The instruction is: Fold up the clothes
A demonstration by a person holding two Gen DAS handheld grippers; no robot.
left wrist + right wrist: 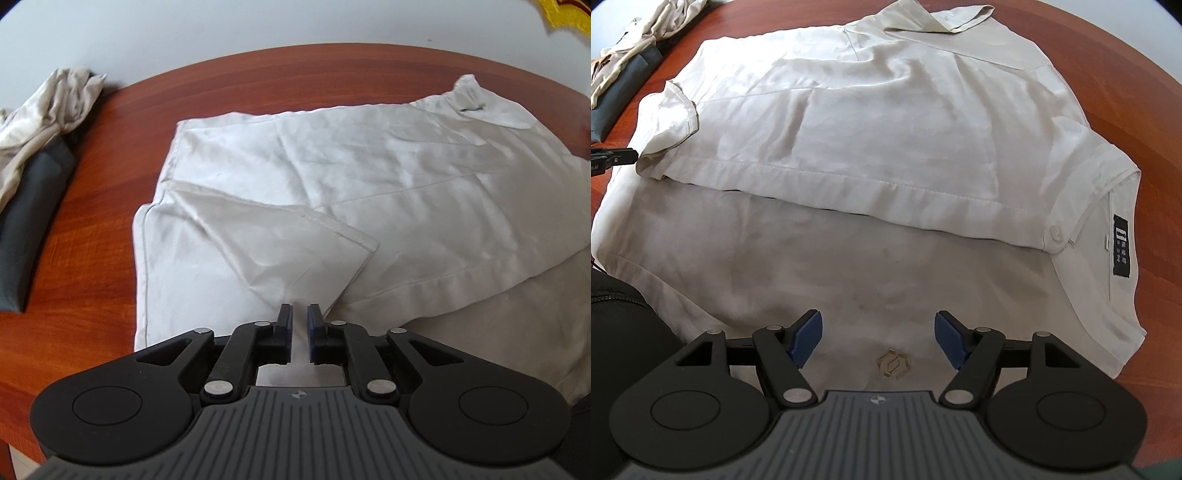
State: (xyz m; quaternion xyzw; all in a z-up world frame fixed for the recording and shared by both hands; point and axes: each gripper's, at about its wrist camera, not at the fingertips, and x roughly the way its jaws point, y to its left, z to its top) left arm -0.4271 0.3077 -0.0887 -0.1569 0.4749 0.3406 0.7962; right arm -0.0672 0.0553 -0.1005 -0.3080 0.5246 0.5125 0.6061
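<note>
A white shirt [849, 122] lies spread on the round wooden tabletop [1145, 122], collar and black neck label [1121, 245] toward the right, hem toward the left, so its long axis runs left to right across both tools. The far half is laid over the near half, its buttoned edge [849, 181] forming a straight line along the middle; a sleeve [258, 240] is turned in over the body at the left end. The right tool [878, 341] hovers low over the near, single layer beside a small gold logo [893, 365], its blue pads spread wide with nothing between them. The left tool [300, 321] sits at the hem-side near edge, its pads almost together; whether cloth is nipped between them I cannot tell. The near panel lies directly under both tools, so either could reach it; the collar end is nearer the right one. No containers are in view. At the far left, a crumpled pale garment [48, 110] rests on a dark folded one [29, 236], well apart from the shirt.
</note>
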